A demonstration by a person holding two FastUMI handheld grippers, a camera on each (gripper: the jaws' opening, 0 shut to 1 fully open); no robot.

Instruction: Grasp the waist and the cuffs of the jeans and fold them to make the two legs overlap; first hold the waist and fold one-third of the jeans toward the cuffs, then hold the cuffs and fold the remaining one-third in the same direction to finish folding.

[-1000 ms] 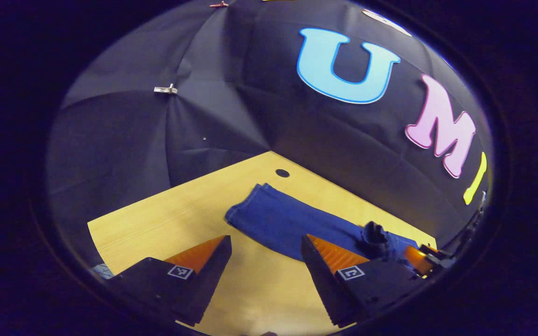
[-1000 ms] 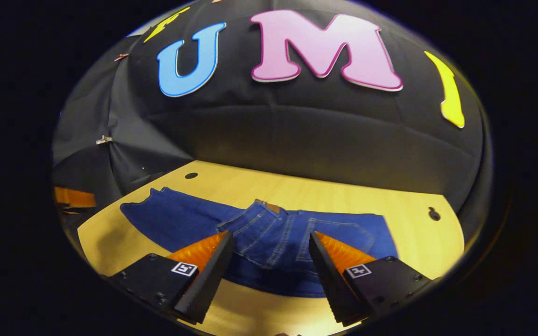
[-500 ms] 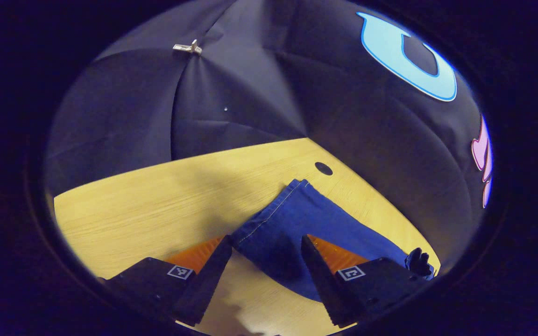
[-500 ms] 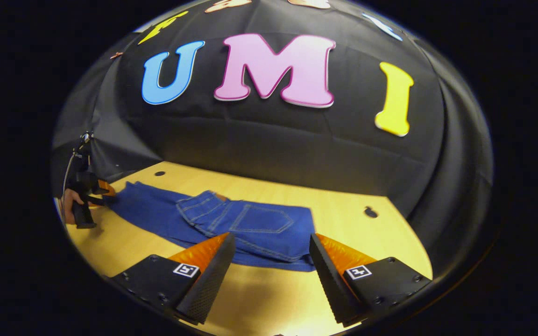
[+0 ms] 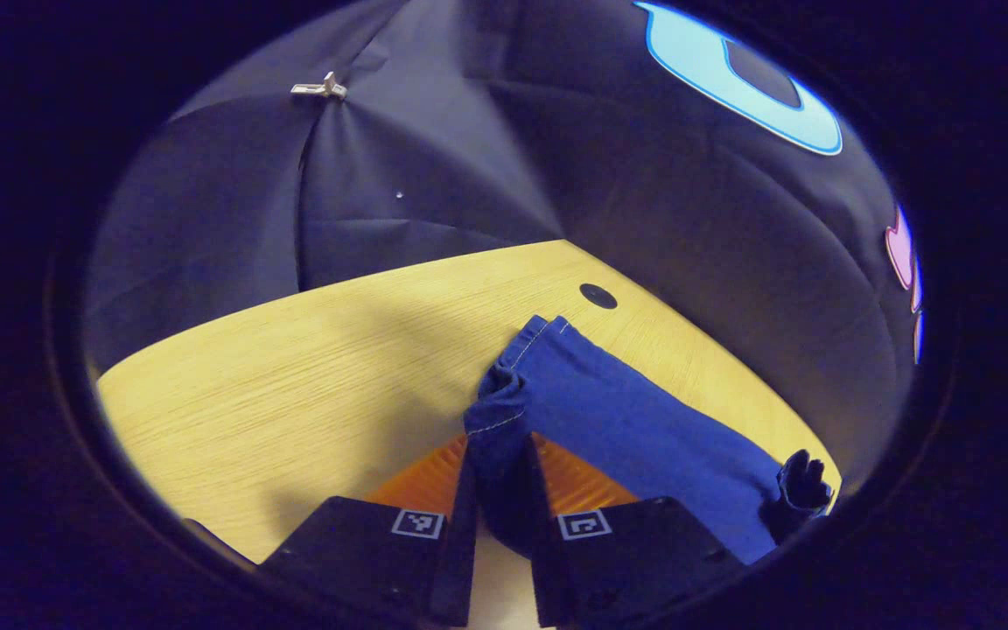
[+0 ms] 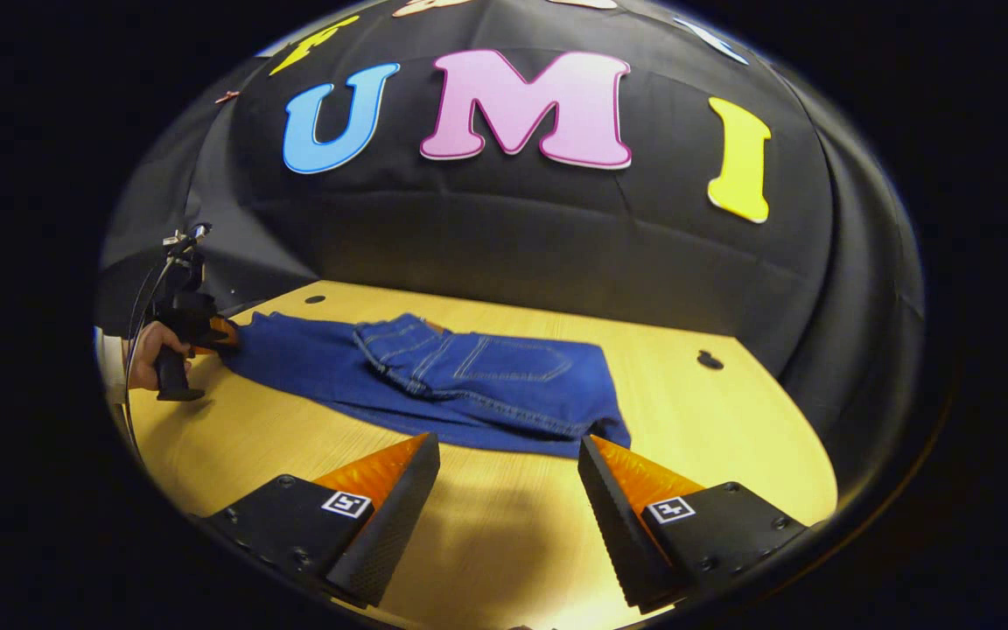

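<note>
The blue jeans [image 6: 311, 363] lie lengthwise across the wooden table [image 6: 731, 437], and the waist part [image 6: 478, 363] is folded over onto the legs. In the left gripper view the cuff end [image 5: 513, 385] is bunched and pinched between the fingers of my left gripper [image 5: 500, 490], which is shut on it. The right gripper view has that same gripper [image 6: 206, 334] at the far left of the jeans, held by a hand [image 6: 141, 367]. My right gripper [image 6: 508, 464] hovers open above the bare table just in front of the folded waist, apart from the cloth.
The black cloth wall closes the table's far side and left side. Round holes sit in the tabletop near the cuffs [image 5: 598, 296] and to the right of the waist [image 6: 710, 360]. Bare wood [image 5: 294, 376] stretches left of the cuffs.
My left gripper has closed on the cuff end, which is now bunched between its fingers. My right gripper has drawn back a little from the folded waist and remains open.
</note>
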